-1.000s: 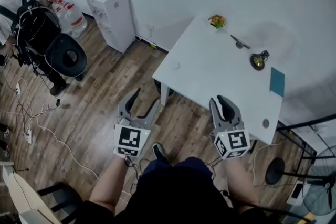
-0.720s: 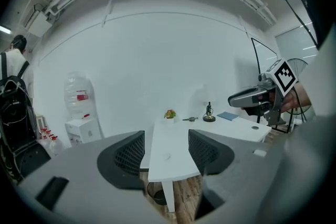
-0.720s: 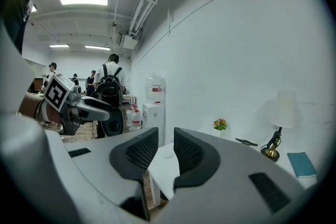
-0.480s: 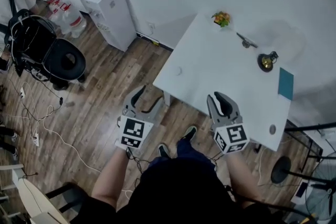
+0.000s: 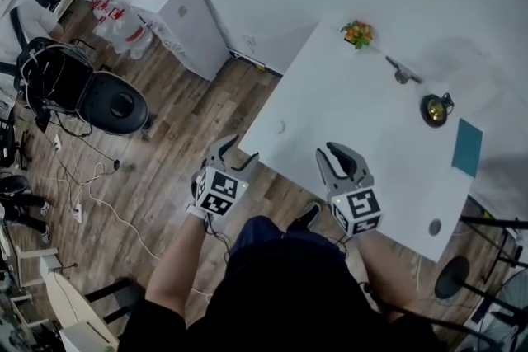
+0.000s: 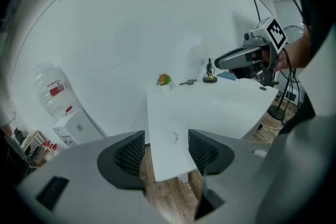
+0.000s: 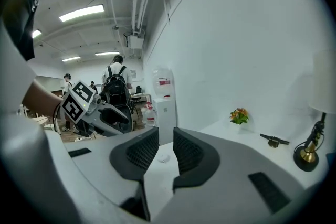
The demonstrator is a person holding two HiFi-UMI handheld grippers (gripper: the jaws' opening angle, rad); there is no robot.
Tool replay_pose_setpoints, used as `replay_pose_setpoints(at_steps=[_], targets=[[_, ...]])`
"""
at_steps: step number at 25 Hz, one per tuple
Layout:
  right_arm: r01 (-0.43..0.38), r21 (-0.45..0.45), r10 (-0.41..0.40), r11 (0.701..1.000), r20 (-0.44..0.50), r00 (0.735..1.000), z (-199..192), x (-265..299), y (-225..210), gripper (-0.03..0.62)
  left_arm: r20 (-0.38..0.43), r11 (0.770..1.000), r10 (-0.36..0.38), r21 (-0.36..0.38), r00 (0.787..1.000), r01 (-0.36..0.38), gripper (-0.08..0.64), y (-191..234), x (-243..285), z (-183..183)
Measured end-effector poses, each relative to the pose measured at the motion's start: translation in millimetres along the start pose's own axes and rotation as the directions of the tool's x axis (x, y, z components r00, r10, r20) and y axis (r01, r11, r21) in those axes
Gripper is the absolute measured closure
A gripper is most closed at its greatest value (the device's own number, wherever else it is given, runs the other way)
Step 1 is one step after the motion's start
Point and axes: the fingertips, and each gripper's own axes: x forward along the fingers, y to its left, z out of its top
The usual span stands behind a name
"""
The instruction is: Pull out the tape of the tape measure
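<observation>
Both grippers have advanced to the near corner of the table (image 5: 371, 119), the left gripper (image 5: 238, 151) spread and empty, the right gripper (image 5: 330, 152) empty with jaws just narrowing slightly, so what appears to be the tape measure (image 5: 280, 128), a small pale disc near that corner, remains ungrasped.

On the white table (image 5: 346, 119), a small potted flower (image 5: 358, 33) is set at the far corner, a brass lamp (image 5: 434, 109) and a teal card (image 5: 467, 147) are placed along the wall-side edge, and a water dispenser (image 5: 186, 25) is stood beyond it.
</observation>
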Motion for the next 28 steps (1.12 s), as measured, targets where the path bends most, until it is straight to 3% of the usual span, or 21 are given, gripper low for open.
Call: replay_pose_setpoints(at_steps=[6,11,14,18,22,28], targets=[[0.009,0.062,-0.002,0.998,-0.119,0.993,-36,8,-23,0.495,-0.126,0.992,-0.109,0.048,0.986,0.116,0.302,-6,62,-18],[0.08,0.086,-0.061,0.993,-0.207,0.976,-58,18,-40,0.492,-0.206,0.96,-0.201,0.153,0.958,0.234,0.302,-2,118,-36],[0.155,0.101,-0.127,0.983,-0.245,0.961,-64,26,-53,0.492,-0.263,0.923,-0.277,0.194,0.924,0.332,0.302,-1,154,-51],[0.25,0.116,-0.208,0.961,-0.289,0.935,-67,35,-59,0.494,-0.317,0.862,-0.411,0.171,0.855,0.478,0.301,-7,188,-67],[0.325,0.138,-0.272,0.936,-0.303,0.913,-69,43,-65,0.495,-0.344,0.805,-0.456,0.232,0.82,0.546,0.301,-10,205,-71],[0.401,0.198,-0.328,0.895,-0.32,0.889,-78,48,-60,0.5,-0.384,0.731,-0.547,0.212,0.744,0.648,0.301,-17,214,-74]])
